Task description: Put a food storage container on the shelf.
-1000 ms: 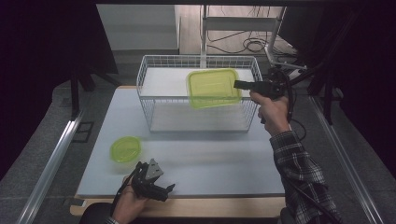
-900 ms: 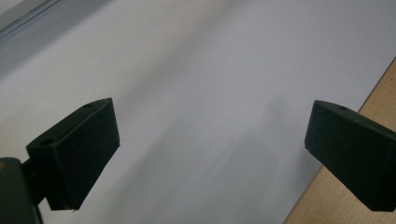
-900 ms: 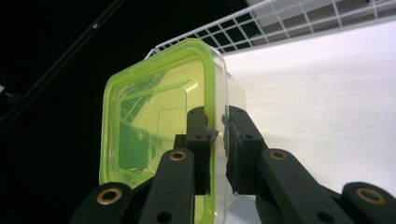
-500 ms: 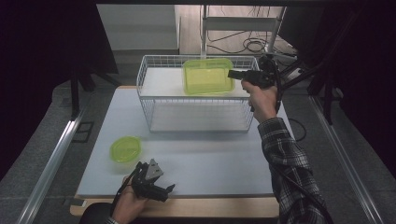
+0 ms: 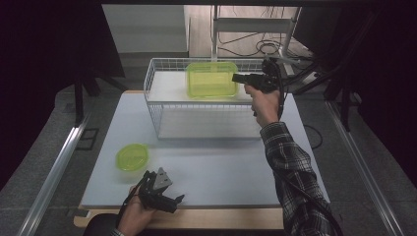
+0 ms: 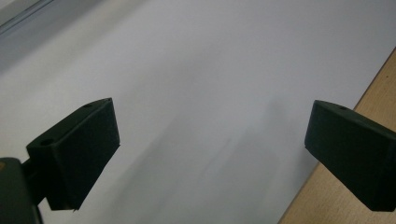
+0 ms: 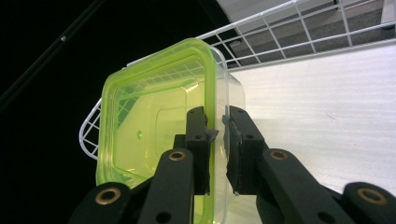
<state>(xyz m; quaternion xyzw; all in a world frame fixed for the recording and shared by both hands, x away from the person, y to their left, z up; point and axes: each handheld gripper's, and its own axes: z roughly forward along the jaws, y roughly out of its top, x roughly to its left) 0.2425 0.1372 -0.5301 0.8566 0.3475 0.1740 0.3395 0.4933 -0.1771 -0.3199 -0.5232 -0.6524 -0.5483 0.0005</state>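
Right claw [image 5: 236, 77] grips the rim of the green-lidded container [image 5: 212, 79]. In the right gripper view the two pads pinch the container [image 7: 159, 126] at its lid edge, jaws nearly closed with only the thin wall between them. The container hangs above the wire basket [image 5: 153, 105], over its far half, tilted so the lid faces the camera in the high view. It is not resting on the basket floor; the white liner shows below and beside it.

Left claw [image 5: 164, 196] sits low at the near edge of the bench [image 5: 221, 167], jaws spread wide and nothing between them. The left gripper view shows bare bench surface between its two pads [image 6: 79, 149], with the wooden edge at the right.

A small round green lid [image 5: 132, 157] lies flat on the bench, near the left hand, well apart from the basket.

Judged progress: the work in hand looks like loading the basket. Container is lifted and carried over the basket, so pick-up and transport are done. Left to do: lower it inside, set it down, release. The round lid is untouched on the bench and may follow.
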